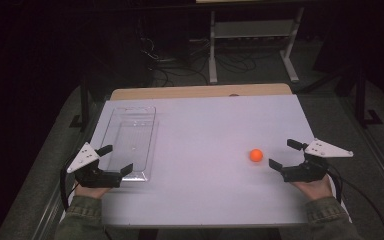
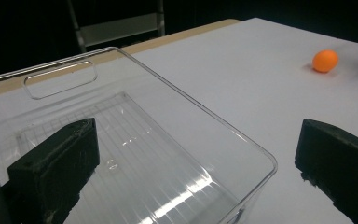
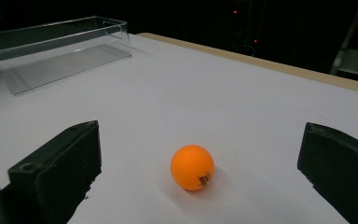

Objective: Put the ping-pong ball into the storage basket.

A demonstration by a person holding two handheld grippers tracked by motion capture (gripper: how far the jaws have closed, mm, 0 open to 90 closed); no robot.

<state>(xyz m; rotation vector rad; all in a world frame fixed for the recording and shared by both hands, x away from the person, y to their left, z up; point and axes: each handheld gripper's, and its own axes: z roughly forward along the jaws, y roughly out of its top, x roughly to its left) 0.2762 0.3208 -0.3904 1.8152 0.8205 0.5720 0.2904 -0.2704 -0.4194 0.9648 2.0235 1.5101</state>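
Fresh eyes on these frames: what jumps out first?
The orange ball stands out: a bright spot on the white table, lying just ahead of the open right gripper and not touched by it. Next is the clear plastic tray at the table's left side, with nothing visible in it, the open left gripper poised at its near end.

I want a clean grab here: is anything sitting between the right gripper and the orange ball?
Nothing visible. The right gripper is open, and the ball lies on bare white table just ahead of its fingers, untouched. The clear tray sits far off by the left gripper.
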